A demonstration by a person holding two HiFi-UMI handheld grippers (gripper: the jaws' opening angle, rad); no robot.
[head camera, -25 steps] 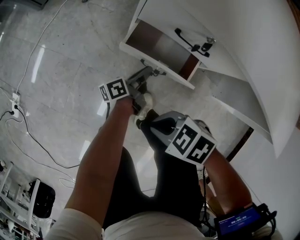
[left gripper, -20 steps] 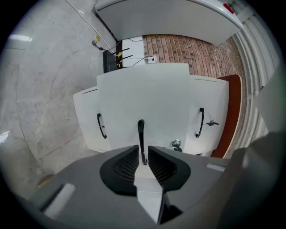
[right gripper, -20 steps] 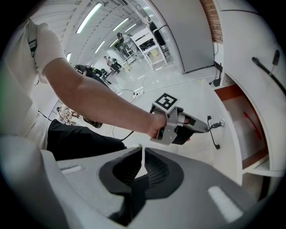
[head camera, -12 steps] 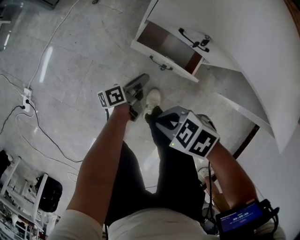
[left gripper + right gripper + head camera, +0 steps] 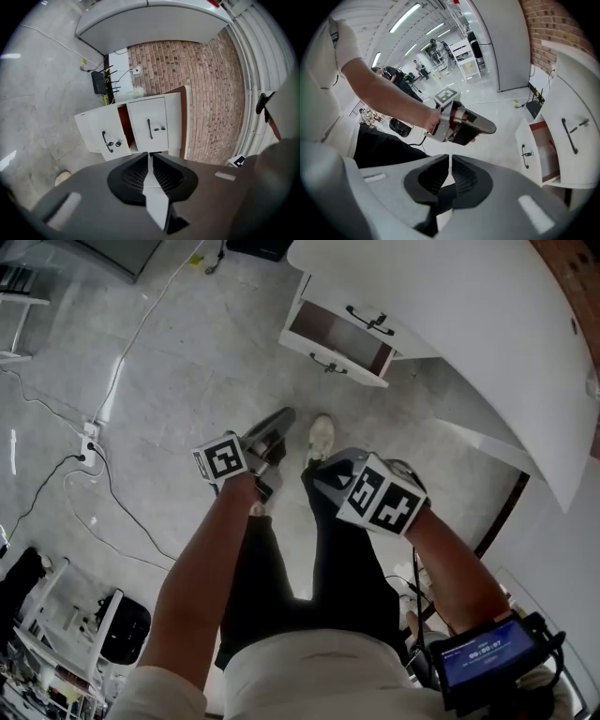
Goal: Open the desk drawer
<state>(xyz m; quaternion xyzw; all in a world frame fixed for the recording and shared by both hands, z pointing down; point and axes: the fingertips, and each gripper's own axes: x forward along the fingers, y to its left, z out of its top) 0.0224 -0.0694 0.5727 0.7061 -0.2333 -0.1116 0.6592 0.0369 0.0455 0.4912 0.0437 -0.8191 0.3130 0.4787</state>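
The white desk [image 5: 469,324] fills the upper right of the head view. Its lower drawer [image 5: 333,341] stands pulled out, with a black handle [image 5: 328,364] on its front and a red-brown inside. The drawer above it [image 5: 370,320] is closed. My left gripper [image 5: 279,418] is shut on nothing and hangs over the floor, well short of the open drawer. Beside it, my right gripper [image 5: 317,476] is also shut and empty. The left gripper view [image 5: 150,157] looks at the open drawer [image 5: 105,136]. From the right gripper view [image 5: 450,159], I see the left gripper [image 5: 461,124] and the drawer [image 5: 532,147].
Cables and a power strip [image 5: 89,442] lie on the grey floor at left. The person's shoe [image 5: 321,437] sits between the grippers and the drawer. A black box [image 5: 98,82] with wires stands by the brick wall [image 5: 206,84]. A screen device [image 5: 478,657] is on the right wrist.
The left gripper was at the drawer's handle a second ago; it has let go and drawn back. Both grippers now sit farther from the open drawer.
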